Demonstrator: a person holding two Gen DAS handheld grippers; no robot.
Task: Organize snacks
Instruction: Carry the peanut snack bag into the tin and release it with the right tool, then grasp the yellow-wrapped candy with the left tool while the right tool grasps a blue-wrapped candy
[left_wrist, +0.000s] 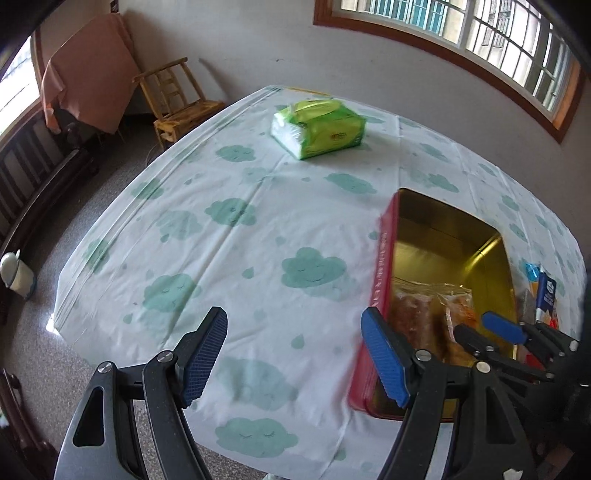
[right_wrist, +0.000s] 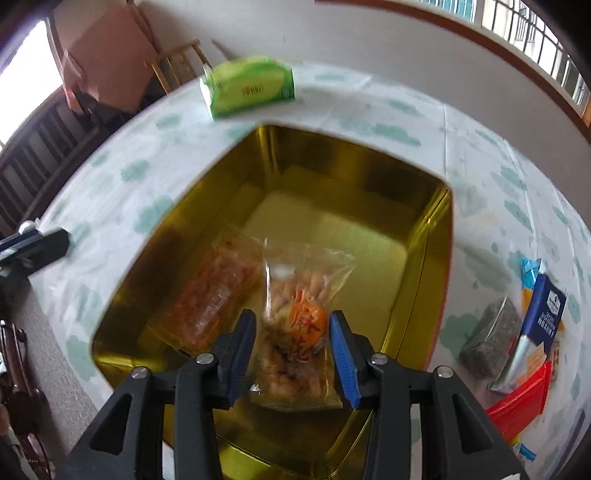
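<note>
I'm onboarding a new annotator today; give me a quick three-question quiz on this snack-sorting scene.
1. True or false: the left gripper holds a snack.
2. How many clear plastic snack bags lie in or over the gold-lined red metal tin?
3. The green tissue pack sits: A) inside the tin B) on the cloud-print tablecloth C) on the wooden chair.

Key: 1 false, it is open and empty; 2 two, one between the right gripper fingers; 3 B.

Left claw (left_wrist: 295, 360) pointed steeply down, jaws spread wide, nothing gripped between blue pads (left_wrist: 205, 356). Right claw (right_wrist: 291, 360) also angled steeply down, jaws narrow; pads (right_wrist: 341, 356) set just off either side of clear snack bag (right_wrist: 295, 325), gap visible.
</note>
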